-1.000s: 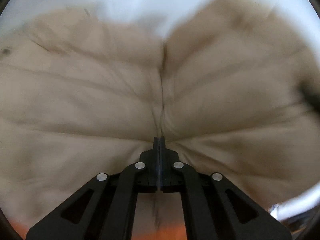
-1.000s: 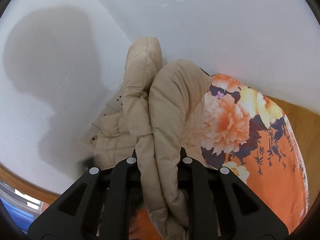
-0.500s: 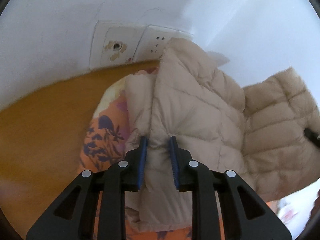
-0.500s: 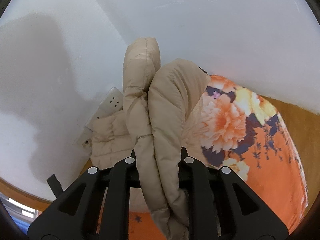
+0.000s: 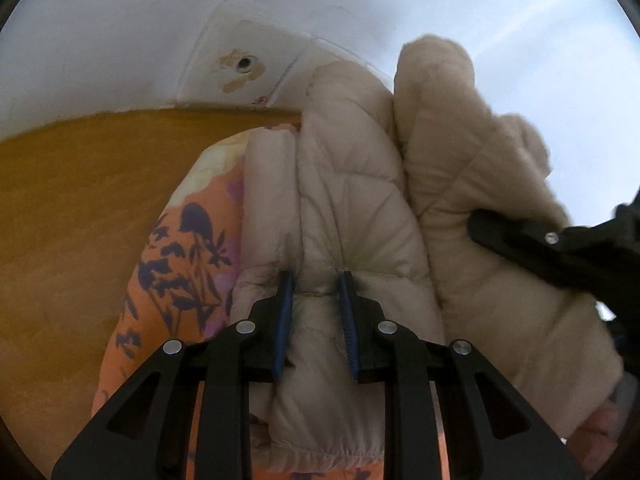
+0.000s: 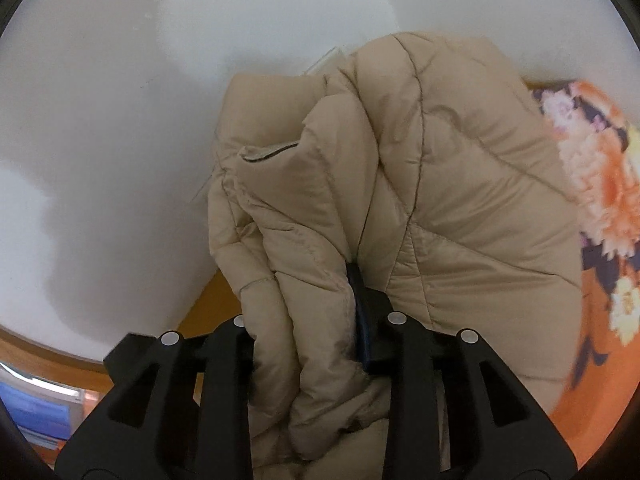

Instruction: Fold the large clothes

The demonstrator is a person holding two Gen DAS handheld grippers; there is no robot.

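A beige quilted puffer jacket (image 5: pixel 352 200) is bunched into thick folds over an orange floral cloth (image 5: pixel 180 248). My left gripper (image 5: pixel 316 284) is shut on a fold of the jacket, its blue pads pressing both sides. My right gripper (image 6: pixel 312 292) is shut on another thick fold of the same jacket (image 6: pixel 460 184); only its right finger (image 6: pixel 360 296) shows, the left one is hidden by fabric. The right gripper also shows in the left wrist view (image 5: pixel 520 236), gripping the jacket's right side close beside my left gripper.
A wooden table (image 5: pixel 72 220) lies under the floral cloth (image 6: pixel 600 208). A white wall (image 6: pixel 100 120) stands close behind, with a socket plate (image 5: pixel 240 68) just above the table edge. A wooden ledge (image 6: pixel 36 348) runs at the lower left of the right wrist view.
My left gripper let go of the thin edge it pinched and closed on a thicker fold. The two grippers have come together, bunching the jacket near the wall.
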